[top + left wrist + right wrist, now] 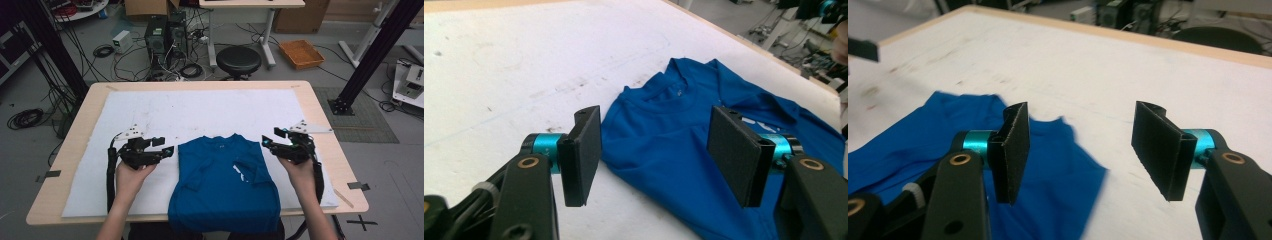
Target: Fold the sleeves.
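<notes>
A blue T-shirt (222, 177) lies on the white cloth, its sides folded inward, its collar toward the far side and its hem over the table's near edge. A white print shows at a fold on its right half. My left gripper (169, 146) hovers just left of the shirt's shoulder, open, nothing between its jaws; in the left gripper view (654, 155) the shirt (689, 145) lies beyond the jaws. My right gripper (266, 139) is held off the shirt's right shoulder, open and empty; in the right gripper view (1080, 150) the shirt (1058, 180) lies to the left.
The white cloth (200, 107) covers most of the wooden table (320, 115). Behind the table stand a black stool (238, 60), computer towers (165, 35) with tangled cables, and an orange tray (301, 53) on the floor. Black frame posts rise at both sides.
</notes>
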`<state>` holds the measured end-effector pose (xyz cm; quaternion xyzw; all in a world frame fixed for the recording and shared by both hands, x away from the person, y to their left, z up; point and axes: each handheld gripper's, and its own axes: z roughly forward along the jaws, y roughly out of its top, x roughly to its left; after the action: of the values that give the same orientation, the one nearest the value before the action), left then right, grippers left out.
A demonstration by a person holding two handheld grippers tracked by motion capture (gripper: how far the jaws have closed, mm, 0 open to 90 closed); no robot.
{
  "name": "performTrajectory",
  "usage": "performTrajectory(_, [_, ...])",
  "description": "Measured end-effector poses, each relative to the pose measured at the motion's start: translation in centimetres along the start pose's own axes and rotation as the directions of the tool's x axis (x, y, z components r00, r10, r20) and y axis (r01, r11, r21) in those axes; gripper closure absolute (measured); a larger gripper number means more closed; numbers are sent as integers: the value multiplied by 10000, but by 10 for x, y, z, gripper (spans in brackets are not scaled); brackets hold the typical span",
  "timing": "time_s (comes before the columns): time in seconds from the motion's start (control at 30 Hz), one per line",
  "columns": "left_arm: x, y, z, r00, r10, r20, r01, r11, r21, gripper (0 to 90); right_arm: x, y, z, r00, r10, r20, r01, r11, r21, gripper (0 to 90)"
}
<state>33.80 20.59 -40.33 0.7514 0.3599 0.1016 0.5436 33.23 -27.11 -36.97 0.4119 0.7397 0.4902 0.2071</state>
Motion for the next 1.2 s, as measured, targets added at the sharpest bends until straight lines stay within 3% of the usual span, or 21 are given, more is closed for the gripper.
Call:
performTrajectory(0.17, [-3, 3, -2, 9994, 246, -223, -250, 9996, -161, 384, -21, -6, -17, 9979, 447, 475, -433, 9986, -296, 394])
performTrajectory(0.3, [-3, 3, -3, 9991, 305, -291, -312, 9993, -216, 383, -30, -7, -22, 9973, 537, 500, -513, 9976, -476, 374])
performTrajectory(1.2, [-6, 3, 0, 9973, 595, -435, -604, 9980, -200, 382, -32, -7, -16, 9964, 713, 466, -692, 9966, -446, 309])
